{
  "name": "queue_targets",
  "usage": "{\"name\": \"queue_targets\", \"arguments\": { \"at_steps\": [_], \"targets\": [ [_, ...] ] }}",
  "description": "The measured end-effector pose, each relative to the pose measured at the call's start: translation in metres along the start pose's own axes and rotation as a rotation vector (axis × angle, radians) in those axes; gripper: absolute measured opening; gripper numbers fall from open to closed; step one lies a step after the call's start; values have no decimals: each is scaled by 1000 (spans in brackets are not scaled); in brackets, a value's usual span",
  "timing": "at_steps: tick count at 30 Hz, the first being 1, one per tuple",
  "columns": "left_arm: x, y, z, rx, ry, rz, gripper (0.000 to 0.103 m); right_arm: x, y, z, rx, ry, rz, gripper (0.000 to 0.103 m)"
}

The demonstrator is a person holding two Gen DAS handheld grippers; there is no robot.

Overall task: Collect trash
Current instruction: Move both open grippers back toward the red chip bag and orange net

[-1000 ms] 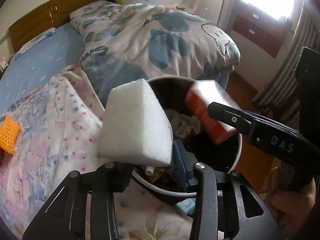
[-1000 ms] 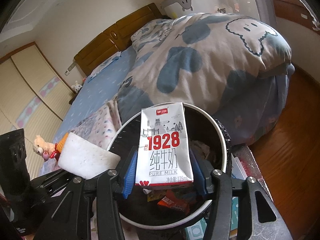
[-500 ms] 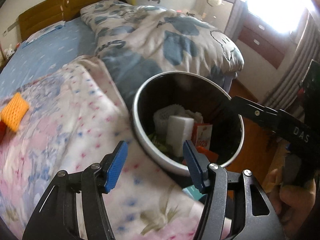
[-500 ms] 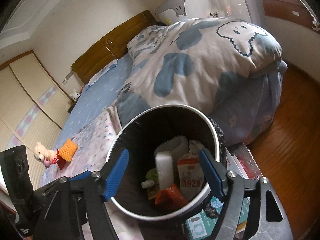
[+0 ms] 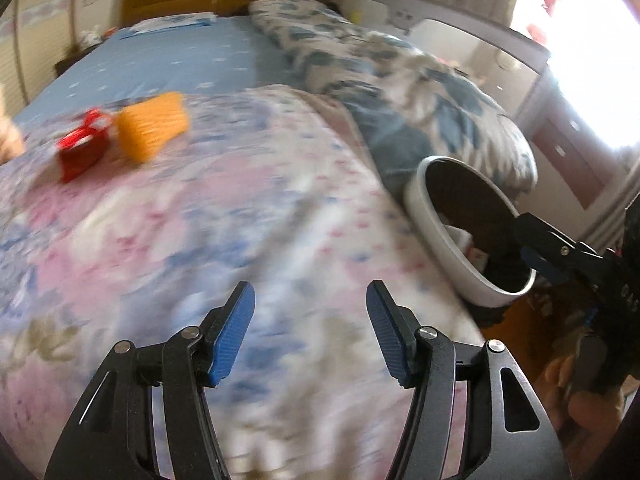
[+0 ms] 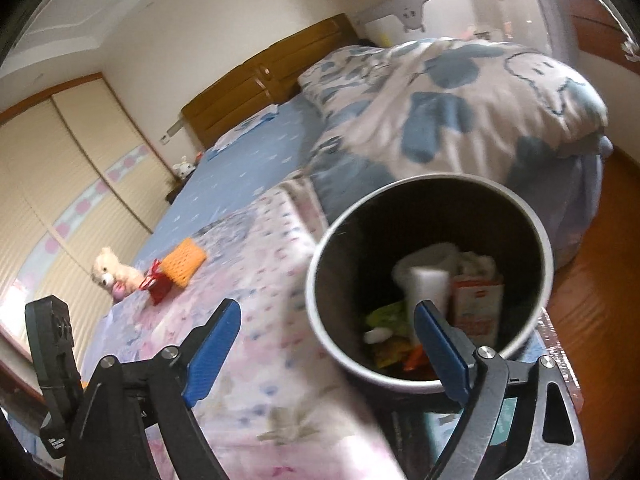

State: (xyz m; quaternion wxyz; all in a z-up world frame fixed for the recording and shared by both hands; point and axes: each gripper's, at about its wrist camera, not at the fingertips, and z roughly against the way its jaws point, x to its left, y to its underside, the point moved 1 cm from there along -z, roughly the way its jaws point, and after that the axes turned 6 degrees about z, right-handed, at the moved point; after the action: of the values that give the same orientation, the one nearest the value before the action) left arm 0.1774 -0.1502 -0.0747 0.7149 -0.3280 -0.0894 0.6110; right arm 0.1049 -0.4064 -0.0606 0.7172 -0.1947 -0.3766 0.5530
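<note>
where it lies on the quilt (image 5: 224, 216), orange sponge (image 5: 151, 129) (blurred) looks netted.

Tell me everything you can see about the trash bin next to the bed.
The trash bin is round, with a pale grey-white rim and a dark interior, and stands upright against the edge of the floral blanket. It is open-topped and partly filled: a white foam block, a red-and-white milk carton, crumpled white paper and green and orange wrappers lie inside. The open right hand-held gripper hangs above its near rim.
</note>
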Motion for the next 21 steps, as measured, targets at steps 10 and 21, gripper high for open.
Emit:
{"name": "queue_targets", "arguments": {
  "at_steps": [10, 21],
  "targets": [
    [78, 4, 22, -46, -107, 90, 59, 71, 11, -41, 74, -75, 79, 90],
    [153, -9, 19, -47, -188, 178, 60, 139, 13, -101, 144, -149, 164, 90]
  ]
}}
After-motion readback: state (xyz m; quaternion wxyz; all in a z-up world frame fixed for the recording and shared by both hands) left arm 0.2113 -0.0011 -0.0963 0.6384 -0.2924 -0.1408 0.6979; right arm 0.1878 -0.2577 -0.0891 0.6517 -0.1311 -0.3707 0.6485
